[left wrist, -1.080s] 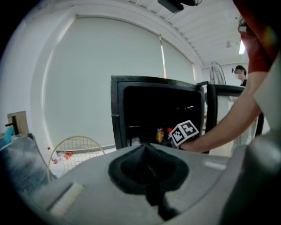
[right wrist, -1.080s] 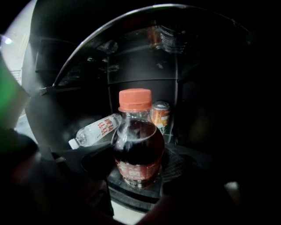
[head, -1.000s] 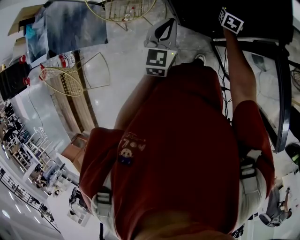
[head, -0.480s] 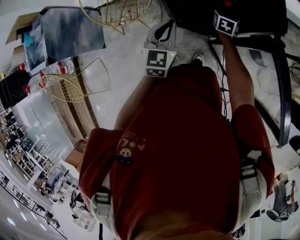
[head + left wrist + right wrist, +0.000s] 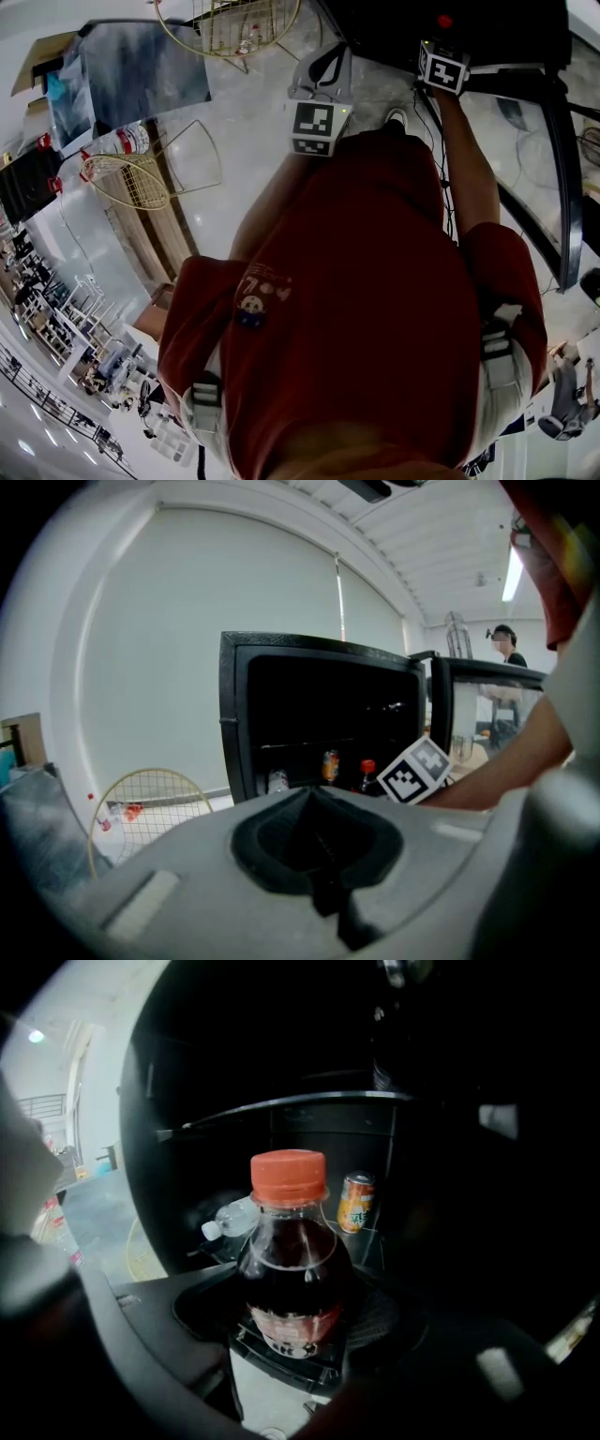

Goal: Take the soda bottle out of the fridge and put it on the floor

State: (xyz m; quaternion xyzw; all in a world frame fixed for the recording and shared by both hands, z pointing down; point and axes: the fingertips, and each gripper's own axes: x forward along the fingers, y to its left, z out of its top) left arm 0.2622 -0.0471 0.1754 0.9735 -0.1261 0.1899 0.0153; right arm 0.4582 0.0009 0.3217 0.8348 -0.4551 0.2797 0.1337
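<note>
In the head view, the person in a red shirt (image 5: 356, 309) stretches both arms toward the open fridge (image 5: 487, 28). The left tongs (image 5: 323, 67) hang over the pale floor (image 5: 244, 141), outside the fridge and well apart from the bottle. The right tongs (image 5: 442, 47) reach into the dark interior. The red cap of the soda bottle (image 5: 444, 21) shows just past their marker cube.

In the left gripper view, the left tongs are clenched, jaws together with nothing between them. Beyond their tips stands the fridge. On its shelf are an orange can (image 5: 330, 764) and the red-capped soda bottle, which sits just beside the right tongs' marker cube. A wire chair (image 5: 141, 808) stands off to the left of the tongs.

In the right gripper view, the right tongs grasp the soda bottle. It stands upright between the two jaws, dark liquid inside, label low on the body, cap uppermost. Behind it, farther inside the fridge, are the orange can and a clear bottle (image 5: 230, 1218) lying on its side.
</note>
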